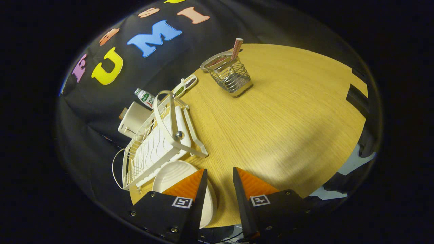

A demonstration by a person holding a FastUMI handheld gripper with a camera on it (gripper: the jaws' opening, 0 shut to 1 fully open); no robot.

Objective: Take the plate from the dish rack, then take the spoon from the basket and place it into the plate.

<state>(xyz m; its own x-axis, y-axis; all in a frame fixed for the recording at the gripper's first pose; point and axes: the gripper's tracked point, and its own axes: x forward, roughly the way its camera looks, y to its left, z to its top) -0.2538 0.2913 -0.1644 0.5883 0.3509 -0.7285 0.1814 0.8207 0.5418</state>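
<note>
Claw (219, 174) fingers stand apart with bare counter showing in the gap between them; nothing is held. One finger (190, 189) overlaps a white plate (173, 174), hiding part of it. The plate lies flat on the wooden counter (278, 128), just beside the near end of a white dish rack (159, 142). Whether the finger touches the plate cannot be told.

The rack stretches away from the fingers along the counter's edge, close to the black cloth wall. It has a wavy drain tray, wire rails on its outer side, and an arched handle (164, 108) fixed with a metal bolt. A thin white wire loops out from its outer side.

Well beyond the fingers, near the far edge of the counter, stands a wire basket (234, 79). A spoon (235, 51) with a pink patterned handle stands upright in it, handle sticking up above the rim. A flat oval white thing (215, 61) leans at the far side of the basket; what it is cannot be told.

Between rack and basket, along the counter's edge by the wall, lie a slim white package (185, 85) and a tube (145, 98) with a green and white label. A pale box (134, 118) sits behind the rack, next to the tube.
</note>
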